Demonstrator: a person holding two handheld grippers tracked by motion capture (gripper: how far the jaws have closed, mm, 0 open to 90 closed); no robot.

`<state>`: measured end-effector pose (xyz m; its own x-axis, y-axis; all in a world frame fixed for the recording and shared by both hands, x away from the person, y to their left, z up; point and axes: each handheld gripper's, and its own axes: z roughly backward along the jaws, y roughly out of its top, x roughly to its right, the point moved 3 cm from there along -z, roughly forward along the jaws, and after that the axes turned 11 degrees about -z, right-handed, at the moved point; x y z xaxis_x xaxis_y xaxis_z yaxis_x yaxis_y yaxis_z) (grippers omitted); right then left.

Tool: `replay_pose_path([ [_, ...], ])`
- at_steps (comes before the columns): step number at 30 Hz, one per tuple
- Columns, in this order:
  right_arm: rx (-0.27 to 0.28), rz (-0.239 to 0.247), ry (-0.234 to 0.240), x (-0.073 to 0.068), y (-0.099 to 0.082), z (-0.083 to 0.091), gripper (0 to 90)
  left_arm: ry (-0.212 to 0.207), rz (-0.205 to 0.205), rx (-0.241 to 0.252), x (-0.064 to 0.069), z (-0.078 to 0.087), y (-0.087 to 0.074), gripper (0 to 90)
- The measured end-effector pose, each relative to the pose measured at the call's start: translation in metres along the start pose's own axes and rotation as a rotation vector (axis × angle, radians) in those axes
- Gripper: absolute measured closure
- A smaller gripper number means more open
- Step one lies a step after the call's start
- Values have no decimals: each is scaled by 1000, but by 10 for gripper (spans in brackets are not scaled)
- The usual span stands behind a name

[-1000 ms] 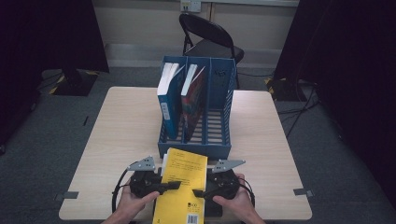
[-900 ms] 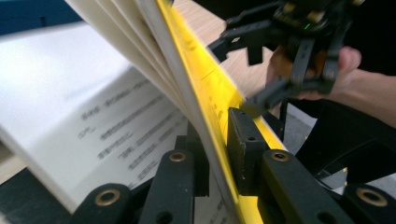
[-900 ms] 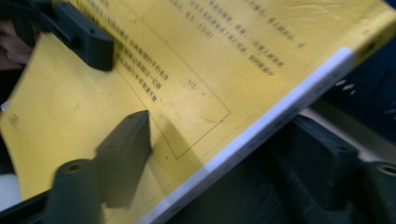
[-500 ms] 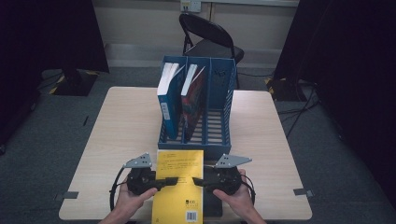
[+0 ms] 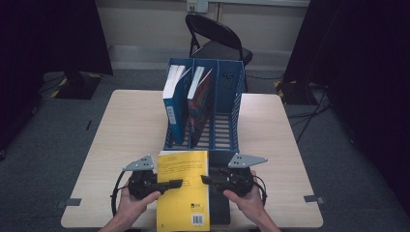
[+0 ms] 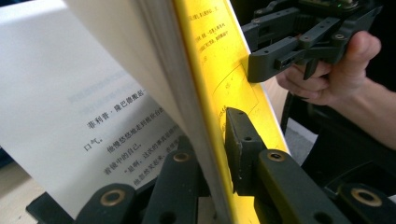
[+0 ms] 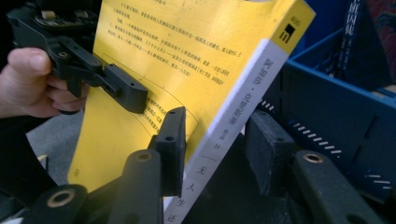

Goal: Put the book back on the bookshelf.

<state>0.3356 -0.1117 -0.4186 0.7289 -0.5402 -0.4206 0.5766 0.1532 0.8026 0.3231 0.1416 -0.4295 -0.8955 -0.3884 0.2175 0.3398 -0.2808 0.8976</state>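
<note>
A yellow paperback [image 5: 183, 193] is held up over the table's near edge between both grippers. My left gripper [image 5: 173, 183] is shut on its open left edge. In the left gripper view the jaws [image 6: 210, 130] clamp the yellow cover [image 6: 219, 60] and page block, and a white printed page [image 6: 70, 107] fans out to the left. My right gripper [image 5: 205, 180] straddles the spine. In the right gripper view its jaws [image 7: 218, 121] have just been closing: one pad lies on the cover [image 7: 187, 60], while the other stands a little off the white spine [image 7: 233, 116].
A blue slotted file rack [image 5: 227, 87] stands mid-table just beyond the book. It holds a blue book [image 5: 174, 96] and a dark red one [image 5: 200, 101], and its right slot is free. A black folding chair [image 5: 217, 38] stands behind the wooden table [image 5: 125, 125].
The right gripper has risen slightly and its jaws have narrowed around the book's spine edge. The book has squared up between the hands. The left gripper keeps its hold.
</note>
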Motion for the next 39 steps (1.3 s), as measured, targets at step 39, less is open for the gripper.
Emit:
replay_pose_path([
  [39,45,90,48,-23,30,3,731,19,-88,143,2,18,33,854],
])
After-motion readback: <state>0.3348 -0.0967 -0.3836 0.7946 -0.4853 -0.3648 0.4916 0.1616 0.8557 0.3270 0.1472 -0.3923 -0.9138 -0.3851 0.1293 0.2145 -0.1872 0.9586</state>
